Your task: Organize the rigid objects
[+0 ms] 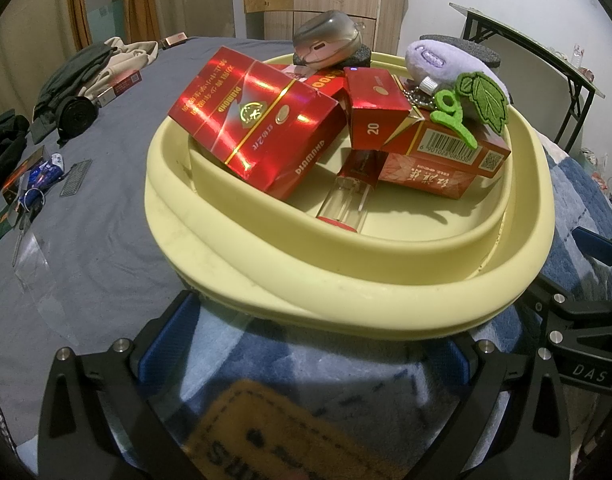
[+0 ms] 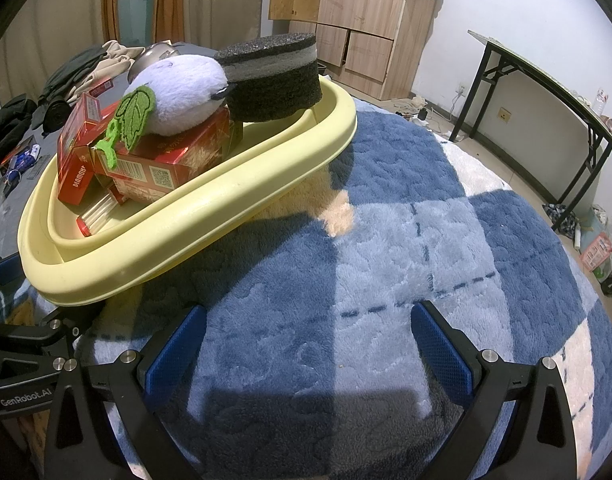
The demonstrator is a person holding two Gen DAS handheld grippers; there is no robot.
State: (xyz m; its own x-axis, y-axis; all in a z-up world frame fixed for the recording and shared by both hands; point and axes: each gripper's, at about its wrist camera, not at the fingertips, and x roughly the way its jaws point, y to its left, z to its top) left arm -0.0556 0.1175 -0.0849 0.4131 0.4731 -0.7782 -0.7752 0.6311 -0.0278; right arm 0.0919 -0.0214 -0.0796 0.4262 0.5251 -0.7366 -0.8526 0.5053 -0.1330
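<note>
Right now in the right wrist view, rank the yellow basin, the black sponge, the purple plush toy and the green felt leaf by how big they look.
1. Yellow basin
2. Black sponge and purple plush toy: too alike to rank
3. Green felt leaf

A: What do the two tools look like?

B: Both are matte black frames with triangular cut-outs and round silver screws at the joints. The left gripper (image 1: 326, 344) has blue fingers (image 1: 168, 340).

A: And the other?

B: The right gripper (image 2: 306, 344) is the same, its blue fingers (image 2: 442, 350) textured with a fine grid. White lettering reads "GenRobot.AI" on the left gripper's body, "DAS" on the right one's.
</note>
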